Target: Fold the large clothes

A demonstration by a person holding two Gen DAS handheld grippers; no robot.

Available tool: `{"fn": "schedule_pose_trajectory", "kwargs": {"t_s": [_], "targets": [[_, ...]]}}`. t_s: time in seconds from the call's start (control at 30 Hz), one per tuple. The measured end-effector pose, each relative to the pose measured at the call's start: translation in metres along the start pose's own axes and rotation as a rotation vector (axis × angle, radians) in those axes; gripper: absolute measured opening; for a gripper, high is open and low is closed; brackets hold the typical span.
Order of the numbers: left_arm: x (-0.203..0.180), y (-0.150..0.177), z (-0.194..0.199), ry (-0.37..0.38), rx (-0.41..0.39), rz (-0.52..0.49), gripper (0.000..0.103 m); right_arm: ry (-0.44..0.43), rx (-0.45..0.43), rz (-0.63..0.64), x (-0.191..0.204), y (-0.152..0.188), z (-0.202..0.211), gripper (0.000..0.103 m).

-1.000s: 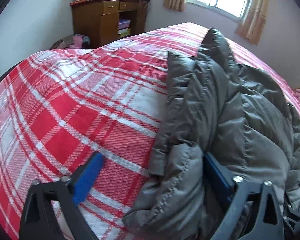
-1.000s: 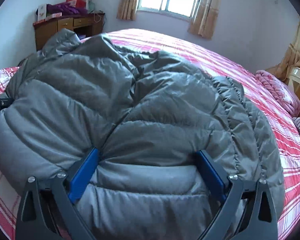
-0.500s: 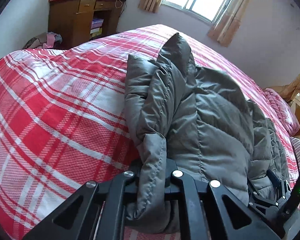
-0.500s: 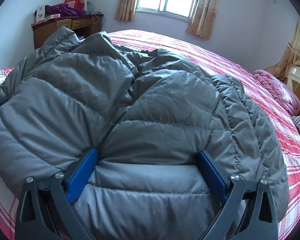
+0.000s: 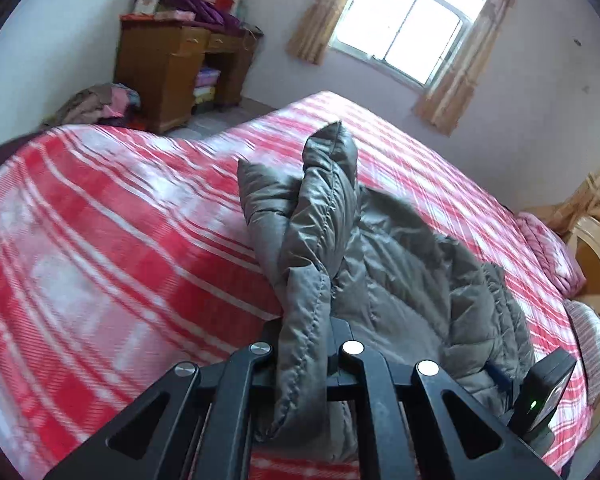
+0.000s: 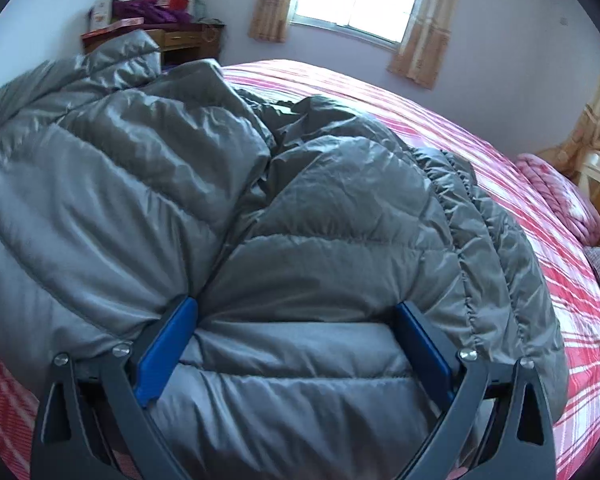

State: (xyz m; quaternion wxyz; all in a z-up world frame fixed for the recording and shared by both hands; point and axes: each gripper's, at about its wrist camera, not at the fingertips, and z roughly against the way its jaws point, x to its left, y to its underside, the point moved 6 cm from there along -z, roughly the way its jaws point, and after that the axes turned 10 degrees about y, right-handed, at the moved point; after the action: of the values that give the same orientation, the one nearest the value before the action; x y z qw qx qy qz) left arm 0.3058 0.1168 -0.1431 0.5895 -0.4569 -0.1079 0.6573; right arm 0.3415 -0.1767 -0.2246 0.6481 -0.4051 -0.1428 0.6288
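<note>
A grey puffy down jacket (image 5: pixel 400 280) lies on a bed with a red and white plaid cover (image 5: pixel 100 240). My left gripper (image 5: pixel 303 338) is shut on a fold of the jacket's left edge and holds it raised off the cover; the fabric hides its fingertips. In the right wrist view the jacket (image 6: pixel 340 200) fills most of the picture. My right gripper (image 6: pixel 296 308) stands wide open, its blue fingers (image 6: pixel 168 340) pushed into the near hem with a broad band of jacket between them. The right gripper's body (image 5: pixel 540 396) shows at the jacket's right side.
A wooden desk (image 5: pixel 172 68) piled with boxes and purple cloth stands against the far wall by a curtained window (image 5: pixel 404 28). Clothes are heaped (image 5: pixel 96 104) beside the desk. A pink quilt (image 5: pixel 552 248) and a cream headboard (image 5: pixel 596 248) lie to the right.
My left gripper went from wide open beside the jacket's edge to shut on a fold of it, then rose and lifted it. The right gripper kept its wide stance on the hem.
</note>
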Motion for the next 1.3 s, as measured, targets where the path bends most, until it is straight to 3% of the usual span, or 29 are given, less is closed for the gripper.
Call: {"fn": "schedule_pose_trajectory", "kwargs": {"t_s": [0.07,0.13,0.2,0.33,0.5,0.6,0.73,0.9,1.03,1.13,1.23,1.27,1.3], "targets": [[0.001,-0.010,0.017,-0.028,-0.032,-0.025,0.006,-0.050,-0.004,0.024,0.018,-0.004,0.007,0.101],[-0.007,-0.022,0.034,-0.045,-0.065,-0.060,0.006,-0.156,0.003,0.044,0.027,-0.011,0.018,0.099],[-0.024,-0.032,0.046,-0.054,-0.095,-0.107,0.006,-0.212,-0.022,0.027,0.018,-0.017,0.032,0.099],[-0.085,-0.040,0.046,-0.057,-0.133,-0.256,0.006,-0.154,-0.119,-0.086,-0.054,-0.024,0.048,0.103],[-0.195,-0.024,0.020,-0.008,-0.153,-0.484,0.006,-0.025,-0.075,-0.296,-0.162,0.002,0.012,0.103],[-0.264,0.005,-0.015,0.029,-0.121,-0.628,0.006,0.022,-0.013,-0.407,-0.208,0.036,-0.004,0.103],[-0.317,0.049,-0.070,0.022,-0.051,-0.771,0.006,0.068,0.035,-0.515,-0.255,0.076,-0.014,0.103],[-0.335,0.115,-0.138,-0.018,0.075,-0.894,0.006,0.078,0.085,-0.580,-0.285,0.106,-0.020,0.103],[-0.341,0.145,-0.150,-0.086,0.088,-0.989,0.012,0.038,0.098,-0.657,-0.294,0.114,-0.021,0.103],[-0.351,0.144,-0.128,-0.075,0.086,-0.996,0.031,0.027,0.104,-0.632,-0.289,0.113,-0.024,0.103],[-0.367,0.131,-0.079,-0.007,0.006,-0.989,0.075,0.021,0.102,-0.626,-0.290,0.110,-0.024,0.103],[-0.368,0.124,-0.063,0.012,-0.026,-0.981,0.096,0.025,0.096,-0.627,-0.292,0.109,-0.024,0.103],[-0.367,0.112,-0.044,0.026,-0.076,-0.960,0.099,0.037,0.091,-0.626,-0.295,0.106,-0.021,0.103]]}}
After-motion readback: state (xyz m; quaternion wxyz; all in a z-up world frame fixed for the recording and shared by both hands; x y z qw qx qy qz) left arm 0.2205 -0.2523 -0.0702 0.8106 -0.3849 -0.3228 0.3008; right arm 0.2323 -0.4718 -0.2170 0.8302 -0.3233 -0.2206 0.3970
